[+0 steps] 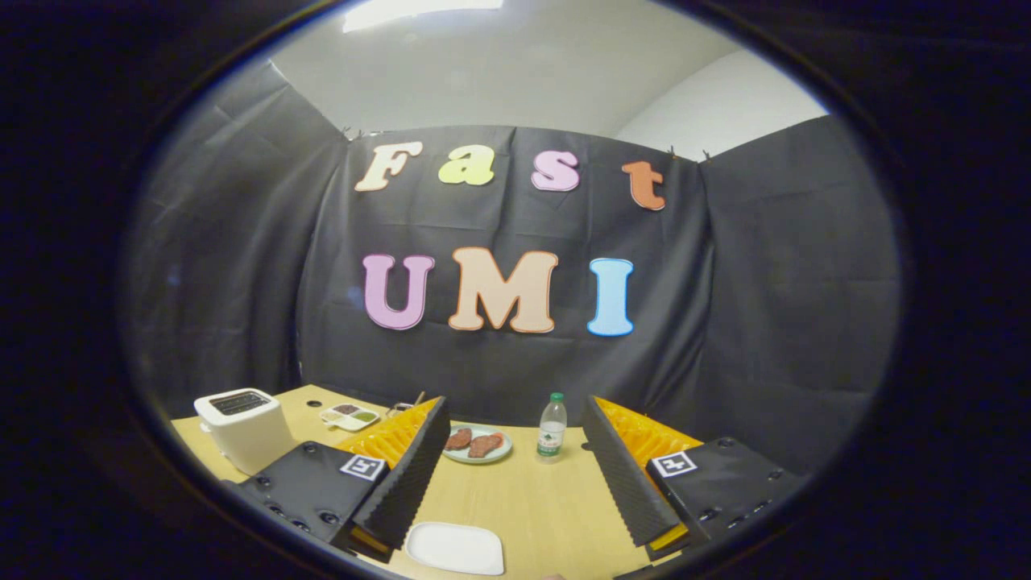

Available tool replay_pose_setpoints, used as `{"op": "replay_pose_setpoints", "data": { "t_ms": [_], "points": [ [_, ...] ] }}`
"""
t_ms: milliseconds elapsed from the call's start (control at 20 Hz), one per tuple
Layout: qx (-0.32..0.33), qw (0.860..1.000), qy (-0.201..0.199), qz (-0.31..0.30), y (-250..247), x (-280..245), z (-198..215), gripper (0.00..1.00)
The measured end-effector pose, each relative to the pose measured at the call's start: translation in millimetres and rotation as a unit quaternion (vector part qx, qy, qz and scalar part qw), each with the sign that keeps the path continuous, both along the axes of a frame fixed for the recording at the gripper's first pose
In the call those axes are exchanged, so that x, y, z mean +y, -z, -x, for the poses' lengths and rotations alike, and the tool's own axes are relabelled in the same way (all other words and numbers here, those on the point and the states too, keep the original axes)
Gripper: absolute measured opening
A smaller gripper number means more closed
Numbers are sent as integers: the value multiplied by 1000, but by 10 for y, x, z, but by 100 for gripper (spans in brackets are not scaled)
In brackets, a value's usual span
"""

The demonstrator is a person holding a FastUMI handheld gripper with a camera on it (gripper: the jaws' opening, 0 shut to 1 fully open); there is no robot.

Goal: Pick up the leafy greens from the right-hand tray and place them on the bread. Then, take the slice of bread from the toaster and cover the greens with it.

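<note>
My gripper (pixel 515 415) is open, held above the wooden table (pixel 532 499) with nothing between its fingers. A white toaster (pixel 244 427) stands beyond the left finger, near the table's left edge; its top slots look dark and I cannot make out any bread in them. Behind the left finger sits a small white divided tray (pixel 349 416) holding something green and something dark. Between the fingers, further back, a pale round plate (pixel 478 455) carries two brownish-red flat pieces (pixel 474 441). A white rectangular dish (pixel 455 548) lies bare, close below the fingers.
A clear water bottle (pixel 552 428) with a green cap and label stands upright just right of the round plate, close to the right finger. Black cloth walls close the booth behind and on both sides of the table.
</note>
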State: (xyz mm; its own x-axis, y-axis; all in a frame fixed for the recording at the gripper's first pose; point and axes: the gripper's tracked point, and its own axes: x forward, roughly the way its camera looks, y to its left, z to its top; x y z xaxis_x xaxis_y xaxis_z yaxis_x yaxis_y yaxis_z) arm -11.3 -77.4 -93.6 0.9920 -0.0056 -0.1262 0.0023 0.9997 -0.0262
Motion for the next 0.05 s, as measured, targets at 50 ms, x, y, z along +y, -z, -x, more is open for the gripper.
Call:
{"op": "replay_pose_setpoints", "data": {
  "t_ms": [50],
  "points": [
    [-2, 1000, 4, 0, -15, -34, 5, 100]
  ]
}}
